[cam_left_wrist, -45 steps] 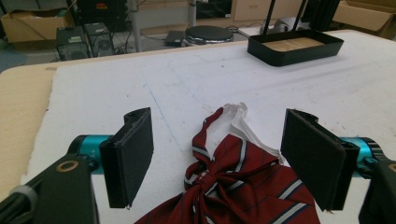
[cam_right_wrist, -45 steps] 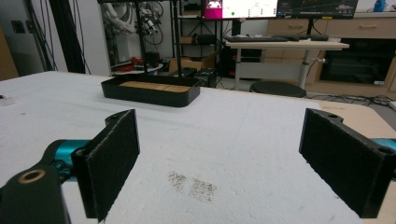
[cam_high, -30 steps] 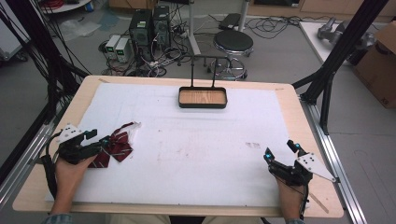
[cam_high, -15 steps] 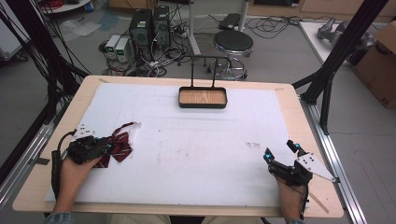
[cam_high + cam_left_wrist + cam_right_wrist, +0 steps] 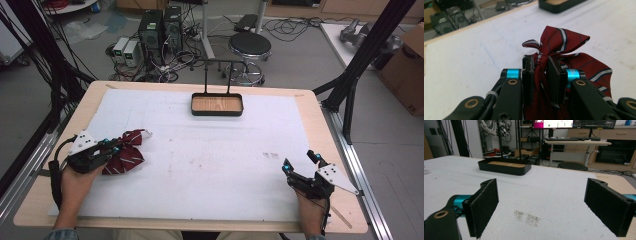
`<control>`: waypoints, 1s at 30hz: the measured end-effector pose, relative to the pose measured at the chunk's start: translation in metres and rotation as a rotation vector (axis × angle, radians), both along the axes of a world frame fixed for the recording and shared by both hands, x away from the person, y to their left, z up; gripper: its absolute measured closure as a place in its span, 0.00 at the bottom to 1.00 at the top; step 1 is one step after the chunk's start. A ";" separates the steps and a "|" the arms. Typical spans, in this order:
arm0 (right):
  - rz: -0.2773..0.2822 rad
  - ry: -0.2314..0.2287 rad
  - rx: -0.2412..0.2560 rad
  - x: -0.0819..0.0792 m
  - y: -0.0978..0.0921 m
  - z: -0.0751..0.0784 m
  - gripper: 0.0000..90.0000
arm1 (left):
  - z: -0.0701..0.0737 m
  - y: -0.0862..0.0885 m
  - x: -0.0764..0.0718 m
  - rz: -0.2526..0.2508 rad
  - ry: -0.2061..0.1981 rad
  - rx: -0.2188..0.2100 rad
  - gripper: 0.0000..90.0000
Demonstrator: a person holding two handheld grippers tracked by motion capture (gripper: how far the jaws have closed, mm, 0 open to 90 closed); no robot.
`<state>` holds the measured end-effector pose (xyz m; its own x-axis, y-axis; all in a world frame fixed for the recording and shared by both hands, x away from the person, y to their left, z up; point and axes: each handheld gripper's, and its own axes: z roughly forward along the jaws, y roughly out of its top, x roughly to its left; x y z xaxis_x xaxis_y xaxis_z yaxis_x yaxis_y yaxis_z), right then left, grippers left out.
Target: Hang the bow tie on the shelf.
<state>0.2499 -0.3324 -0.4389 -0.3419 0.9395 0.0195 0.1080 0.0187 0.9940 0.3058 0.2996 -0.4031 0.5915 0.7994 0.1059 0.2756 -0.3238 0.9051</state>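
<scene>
A dark red striped tie point(image 5: 126, 151) lies bunched on the white mat at the left. My left gripper point(image 5: 111, 148) is shut on it; in the left gripper view the two jaws pinch a gathered fold of the tie point(image 5: 564, 47), and its loose loops spread beyond the tips of the left gripper point(image 5: 540, 67). My right gripper point(image 5: 299, 162) rests at the mat's right front, open and holding nothing. In the right gripper view its pads point(image 5: 485, 203) stand wide apart over bare mat. A black tray with a wooden floor point(image 5: 217, 104) sits at the far centre of the table.
A thin black stand point(image 5: 218, 75) rises behind the tray point(image 5: 504, 166). A faint dark smudge point(image 5: 270, 155) marks the mat near the right gripper. The wooden table edge point(image 5: 330, 135) borders the mat; black frame legs, a stool and computers stand beyond.
My left gripper has slid right and forward onto the tie and closed on it, bunching the cloth. The right gripper has stayed still.
</scene>
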 end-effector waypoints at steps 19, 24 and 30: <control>-0.006 0.004 0.000 0.000 -0.001 0.000 0.12 | 0.061 -0.064 0.037 -0.240 -0.082 -0.015 0.83; -0.005 0.007 0.010 0.000 -0.001 0.000 0.12 | 0.075 -0.083 0.058 -0.295 -0.084 -0.020 0.83; -0.004 0.007 0.011 0.000 -0.001 0.000 0.12 | 0.088 -0.102 0.085 -0.331 -0.093 -0.050 0.83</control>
